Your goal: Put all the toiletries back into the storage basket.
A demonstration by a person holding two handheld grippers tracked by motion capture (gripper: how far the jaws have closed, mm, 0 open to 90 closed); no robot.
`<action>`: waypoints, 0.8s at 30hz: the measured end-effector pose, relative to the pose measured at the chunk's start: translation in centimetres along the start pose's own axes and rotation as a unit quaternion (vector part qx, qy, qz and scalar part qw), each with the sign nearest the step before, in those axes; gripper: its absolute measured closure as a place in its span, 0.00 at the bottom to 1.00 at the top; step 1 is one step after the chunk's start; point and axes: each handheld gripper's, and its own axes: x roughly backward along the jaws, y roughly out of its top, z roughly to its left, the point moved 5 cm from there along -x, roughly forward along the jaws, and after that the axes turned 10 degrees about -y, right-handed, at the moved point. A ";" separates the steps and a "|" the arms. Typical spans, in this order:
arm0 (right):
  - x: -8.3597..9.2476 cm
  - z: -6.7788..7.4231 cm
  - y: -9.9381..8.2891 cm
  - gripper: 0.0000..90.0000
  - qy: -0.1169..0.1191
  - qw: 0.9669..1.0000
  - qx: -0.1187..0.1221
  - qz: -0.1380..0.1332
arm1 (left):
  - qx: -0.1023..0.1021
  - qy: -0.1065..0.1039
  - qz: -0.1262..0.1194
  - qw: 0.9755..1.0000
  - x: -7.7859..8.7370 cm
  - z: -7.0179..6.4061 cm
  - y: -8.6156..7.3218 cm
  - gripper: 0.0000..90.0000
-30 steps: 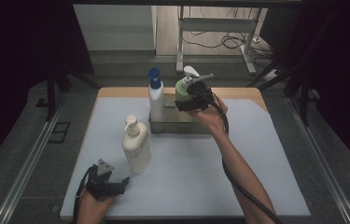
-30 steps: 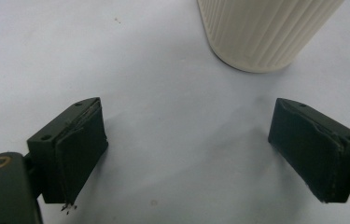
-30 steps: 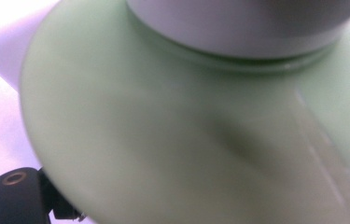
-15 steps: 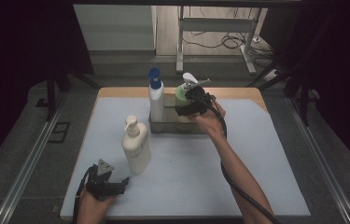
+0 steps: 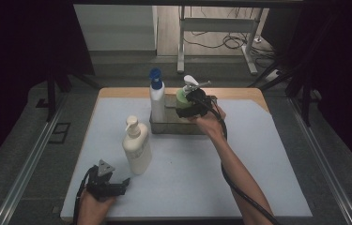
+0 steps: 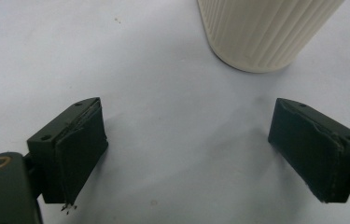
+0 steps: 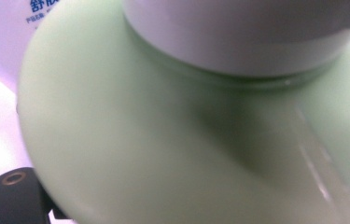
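The right gripper (image 5: 190, 104) is clamped on the shoulder of the green pump bottle (image 5: 181, 97), its jaws spread wide around the bottle, which stands in the clear rectangular tray (image 5: 173, 127) at the far middle of the white table mat (image 5: 187, 173), just beside a white bottle with a blue cap (image 5: 156, 99). In the right gripper view the green shoulder and white collar press right up against the camera. The left gripper (image 6: 210, 154) rests at the near left with its 2 jaws wide apart and nothing between them, near the cream pump bottle (image 5: 136, 149).
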 end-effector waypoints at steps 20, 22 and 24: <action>0.0 -0.1 -1.0 0.11 0.003 1.000 -0.002 0.006 | 0.000 0.000 0.000 1.000 0.0 0.0 0.0 0.12; 0.1 -0.1 -1.2 0.11 0.003 1.000 0.000 0.002 | 0.000 0.000 0.000 1.000 0.0 0.0 0.0 0.12; 0.4 -0.2 -1.4 0.11 0.005 1.000 0.002 0.001 | 0.000 0.000 -0.001 1.000 0.0 0.0 0.0 0.12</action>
